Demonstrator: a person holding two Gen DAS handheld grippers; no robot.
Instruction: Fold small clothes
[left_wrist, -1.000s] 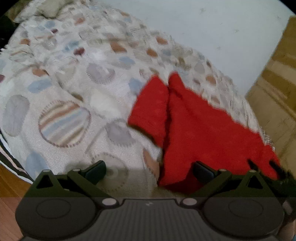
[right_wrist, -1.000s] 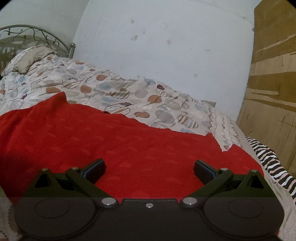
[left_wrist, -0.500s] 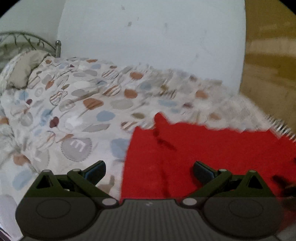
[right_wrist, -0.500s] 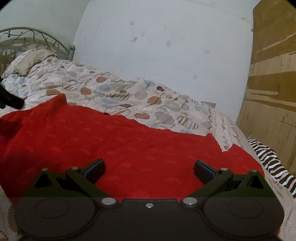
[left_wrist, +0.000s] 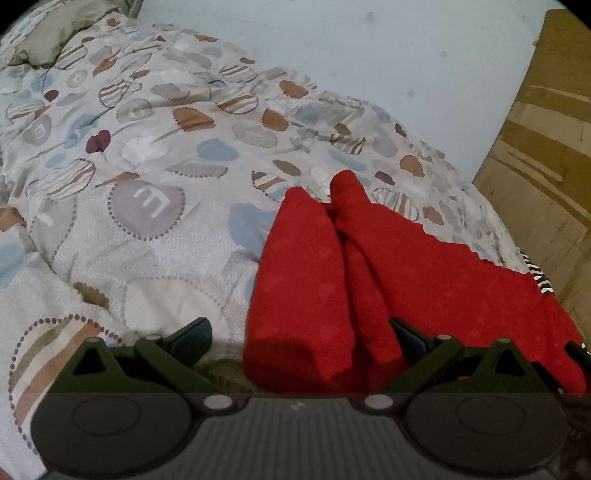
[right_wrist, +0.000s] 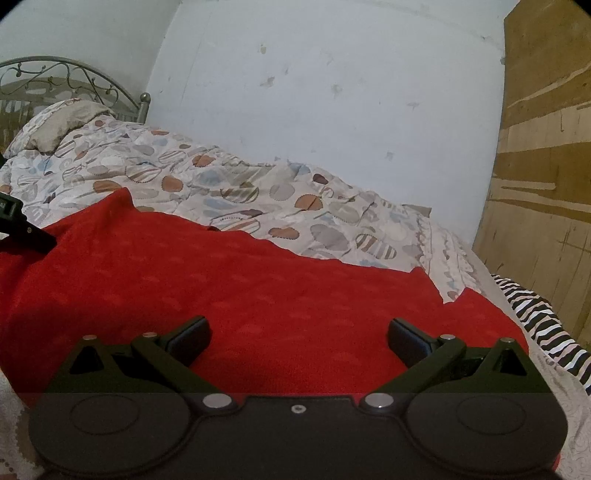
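A red cloth (left_wrist: 424, 280) lies on the patterned bedspread (left_wrist: 147, 206). Its left edge is bunched into two raised folds (left_wrist: 314, 266) in the left wrist view. My left gripper (left_wrist: 301, 338) is open, low at the cloth's near left edge, with the fold lying between its fingers. In the right wrist view the red cloth (right_wrist: 258, 288) spreads flat. My right gripper (right_wrist: 299, 339) is open just above its near edge. The left gripper's tip (right_wrist: 22, 230) shows at the far left there.
A pillow (right_wrist: 62, 122) and metal headboard (right_wrist: 55, 77) are at the far left. A white wall (right_wrist: 332, 92) runs behind the bed. A wooden panel (right_wrist: 543, 166) stands at the right. A zebra-striped fabric (right_wrist: 535, 317) lies at the bed's right edge.
The left gripper swung up and back down; it now sits lower and closer to the cloth's bunched left edge. The right gripper has barely moved. Both stay open.
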